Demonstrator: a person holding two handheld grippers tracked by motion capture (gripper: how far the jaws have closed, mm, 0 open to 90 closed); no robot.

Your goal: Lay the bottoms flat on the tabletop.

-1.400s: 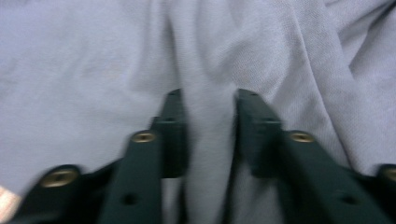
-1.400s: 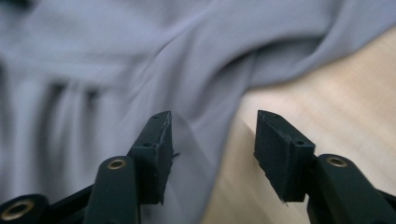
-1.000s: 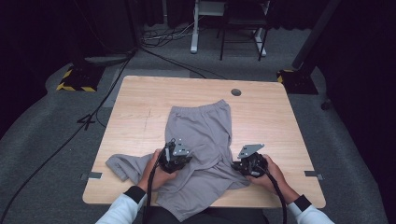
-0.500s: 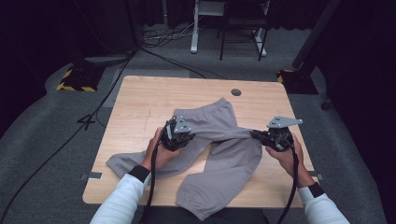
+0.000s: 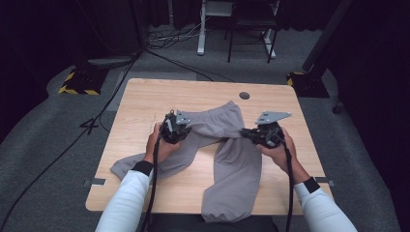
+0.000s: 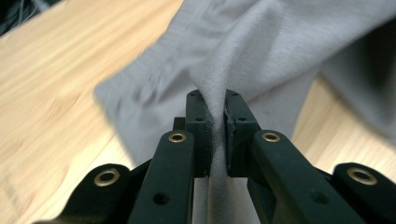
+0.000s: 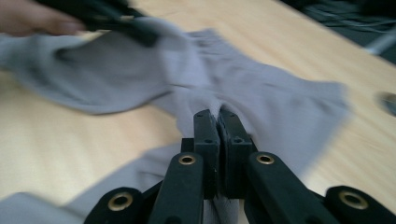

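Trousers: grey sweatpants [image 5: 227,145] lie spread across the middle of the wooden table [image 5: 140,101], waistband towards the far edge, one leg running to the near left corner, the other hanging over the near edge.
Left gripper: the left gripper [image 5: 180,129] sits at the left end of the waistband, jaws pressed onto a ridge of grey cloth; in the left gripper view the fabric [image 6: 261,51] rises in a fold between the two black pads [image 6: 198,126].
Right gripper: the right gripper [image 5: 246,134] is at the right side of the waist, jaws squeezed together with a thin pleat of cloth [image 7: 280,107] caught between them.
Hands: both hands wrap the gripper bodies, white sleeves [image 5: 123,198] coming in from the near edge.
Cloth between them: pulled up into a low ridge, lifted slightly off the wood.
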